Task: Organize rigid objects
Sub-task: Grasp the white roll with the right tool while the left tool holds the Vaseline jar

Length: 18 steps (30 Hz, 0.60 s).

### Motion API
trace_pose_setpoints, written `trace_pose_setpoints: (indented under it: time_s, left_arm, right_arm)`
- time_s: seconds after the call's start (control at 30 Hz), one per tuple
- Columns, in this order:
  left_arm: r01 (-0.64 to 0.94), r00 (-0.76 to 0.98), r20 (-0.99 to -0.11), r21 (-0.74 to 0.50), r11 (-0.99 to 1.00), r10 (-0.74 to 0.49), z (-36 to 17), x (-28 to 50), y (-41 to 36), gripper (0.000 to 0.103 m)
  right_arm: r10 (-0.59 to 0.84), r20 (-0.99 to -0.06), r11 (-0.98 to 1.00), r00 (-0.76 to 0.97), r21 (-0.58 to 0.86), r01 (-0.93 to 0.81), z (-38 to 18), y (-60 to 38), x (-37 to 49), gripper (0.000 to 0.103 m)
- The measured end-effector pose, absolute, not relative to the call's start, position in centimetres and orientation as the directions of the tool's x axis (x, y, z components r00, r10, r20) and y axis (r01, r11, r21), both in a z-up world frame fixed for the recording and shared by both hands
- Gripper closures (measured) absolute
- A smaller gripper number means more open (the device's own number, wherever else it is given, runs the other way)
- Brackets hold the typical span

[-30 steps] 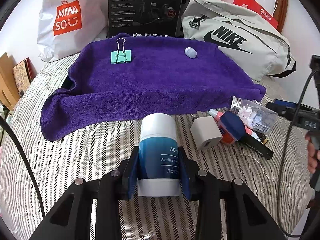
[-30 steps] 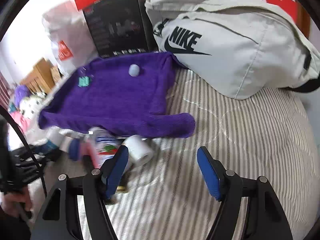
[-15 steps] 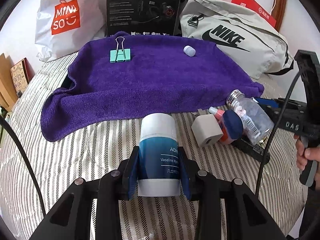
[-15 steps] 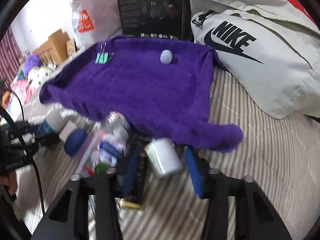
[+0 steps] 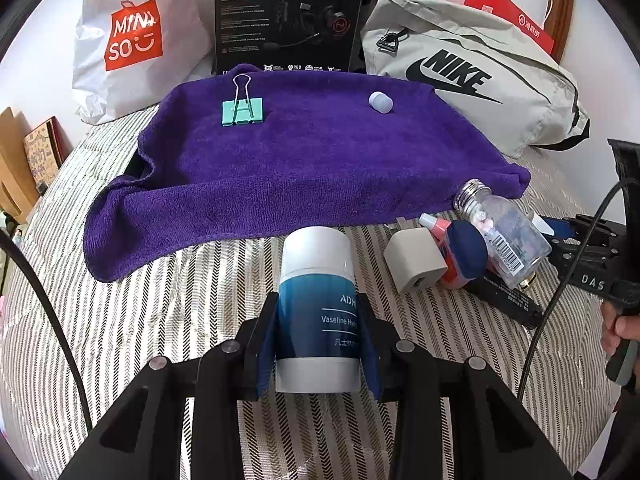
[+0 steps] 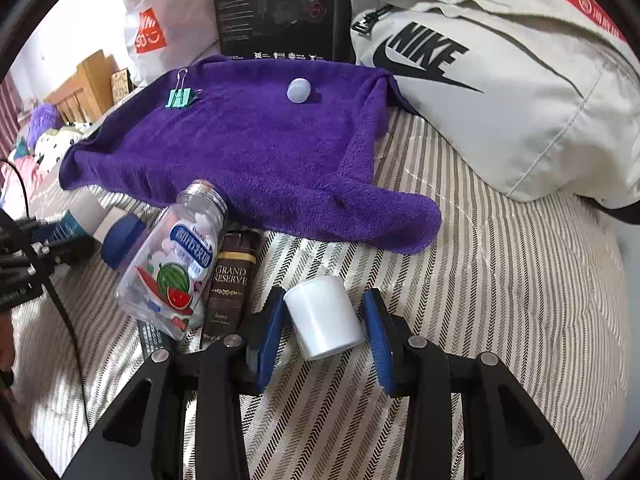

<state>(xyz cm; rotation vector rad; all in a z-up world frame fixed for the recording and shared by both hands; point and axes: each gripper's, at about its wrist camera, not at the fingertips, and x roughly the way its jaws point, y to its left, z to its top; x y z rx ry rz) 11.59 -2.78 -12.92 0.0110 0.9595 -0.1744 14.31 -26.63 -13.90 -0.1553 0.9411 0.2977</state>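
The left tool (image 5: 318,336) is clamped on a blue-and-white Vaseline bottle (image 5: 316,300), its pads pressed to both sides of the label, the bottle held over the striped bed cover (image 5: 160,300) just in front of the purple towel (image 5: 312,156); the right tool (image 6: 324,328) has a small white cup (image 6: 324,322) between its blue pads, its jaws having just been closing then easing slightly apart; the left pad looks to meet the cup's side, while a thin gap shows at the right pad, so a firm grip is not evident; the cup lies tilted on the bed cover, near the towel's front corner; just left of it lie a dark Grand Reserve box (image 6: 232,280) and, partly over that, a clear candy bottle (image 6: 176,264) with a watermelon label; in the left wrist view a white charger cube (image 5: 414,260) and a blue-capped tube (image 5: 460,252) sit beside that bottle; on the towel, well apart, rest a green binder clip (image 5: 242,110) and a small pale cap (image 5: 380,102); behind stand a black headset box (image 5: 288,16), a Miniso bag (image 5: 132,36) and a grey Nike bag (image 5: 480,76).
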Motion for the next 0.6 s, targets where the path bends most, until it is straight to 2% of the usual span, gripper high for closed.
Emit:
trace_pose_setpoints:
  time_s: [0.27,0.6]
  left_arm:
    - [0.142,0.564,-0.811,-0.090,0.986,-0.156,-12.9,11.5,-2.4,0.069]
    - [0.142,0.546,-0.809,-0.167,0.976,-0.218,-12.0,11.1,-1.0,0.069]
  right_arm:
    - [0.244,-0.826,0.948,0.507,0.093,-0.304,-13.7,-27.8,14.0,0.066]
    - [0.251,-0.827,0.947,0.503,0.100,-0.306,-12.6,-27.7,13.5,0.066]
